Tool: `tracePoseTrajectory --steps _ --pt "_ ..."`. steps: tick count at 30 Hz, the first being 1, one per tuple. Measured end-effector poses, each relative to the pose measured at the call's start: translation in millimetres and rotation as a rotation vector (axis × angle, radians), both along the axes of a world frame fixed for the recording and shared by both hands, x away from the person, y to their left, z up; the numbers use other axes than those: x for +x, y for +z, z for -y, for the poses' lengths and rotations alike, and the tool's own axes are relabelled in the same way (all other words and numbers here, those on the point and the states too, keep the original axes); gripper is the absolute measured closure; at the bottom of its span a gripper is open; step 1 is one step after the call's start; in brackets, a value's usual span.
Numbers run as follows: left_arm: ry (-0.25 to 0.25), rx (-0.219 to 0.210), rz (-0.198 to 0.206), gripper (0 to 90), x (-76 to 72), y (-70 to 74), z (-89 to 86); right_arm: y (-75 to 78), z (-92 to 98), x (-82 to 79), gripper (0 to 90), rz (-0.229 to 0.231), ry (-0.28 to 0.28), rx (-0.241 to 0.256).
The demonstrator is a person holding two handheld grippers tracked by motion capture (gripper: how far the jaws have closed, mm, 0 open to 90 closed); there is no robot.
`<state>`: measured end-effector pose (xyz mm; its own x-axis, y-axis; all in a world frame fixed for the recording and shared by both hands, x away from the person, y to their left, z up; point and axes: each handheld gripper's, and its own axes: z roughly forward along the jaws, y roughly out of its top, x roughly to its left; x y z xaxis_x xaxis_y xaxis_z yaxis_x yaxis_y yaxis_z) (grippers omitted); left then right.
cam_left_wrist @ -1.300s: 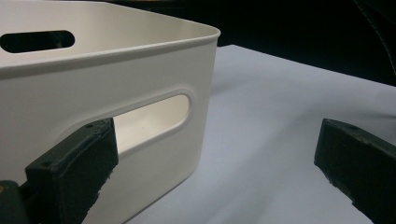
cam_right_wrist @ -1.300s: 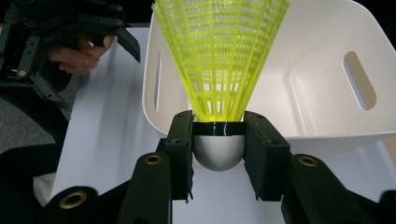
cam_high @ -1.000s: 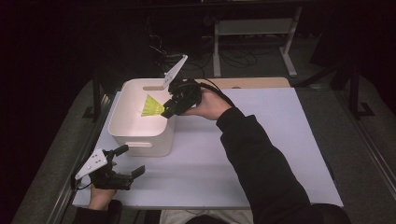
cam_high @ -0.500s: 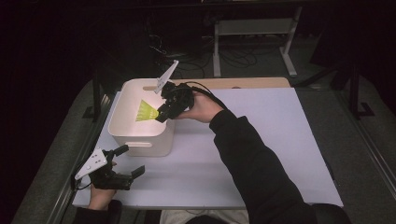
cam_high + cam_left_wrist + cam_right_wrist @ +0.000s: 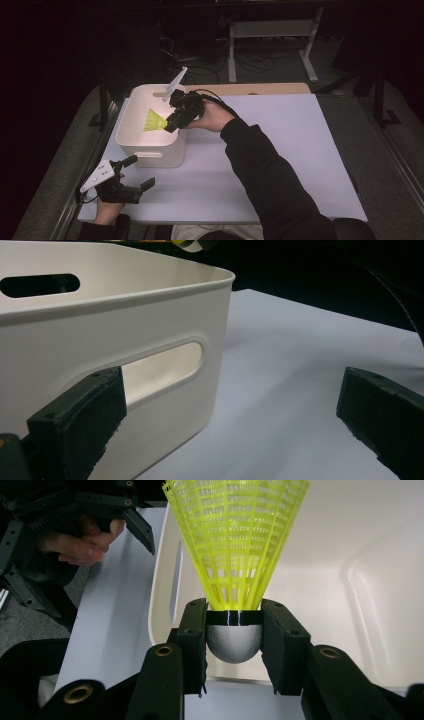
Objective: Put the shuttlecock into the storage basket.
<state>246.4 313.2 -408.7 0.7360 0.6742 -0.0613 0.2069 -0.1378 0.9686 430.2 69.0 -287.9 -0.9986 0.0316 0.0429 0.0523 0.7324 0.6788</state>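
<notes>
Right gripper (image 5: 170,125): jaws pinching the grey cork of the shuttlecock, one on each side; held over the bin's opening near its 3 o'clock rim.
Shuttlecock (image 5: 235,555): yellow mesh skirt fans away from the jaws, pointing toward 9 o'clock in the high view; it hangs above the bin's floor, inside the rim line.
Bin (image 5: 131,145): white, with handle slots, at 10 o'clock on the table (image 5: 300,150).
Left gripper (image 5: 137,172): jaws spread wide, holding nothing, just beside the bin's near wall at 7 o'clock.
Change: the right gripper and shuttlecock have shifted slightly further over the bin and lower since half a second ago; the left gripper has stayed put.
</notes>
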Motion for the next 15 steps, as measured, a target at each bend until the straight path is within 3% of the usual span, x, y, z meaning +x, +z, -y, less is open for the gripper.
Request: tracePoseTrajectory --steps 15 --pt "-0.002 0.001 0.001 0.0 0.0 0.0 0.0 -14.6 -11.1 4.4 63.2 -0.021 0.000 -0.027"
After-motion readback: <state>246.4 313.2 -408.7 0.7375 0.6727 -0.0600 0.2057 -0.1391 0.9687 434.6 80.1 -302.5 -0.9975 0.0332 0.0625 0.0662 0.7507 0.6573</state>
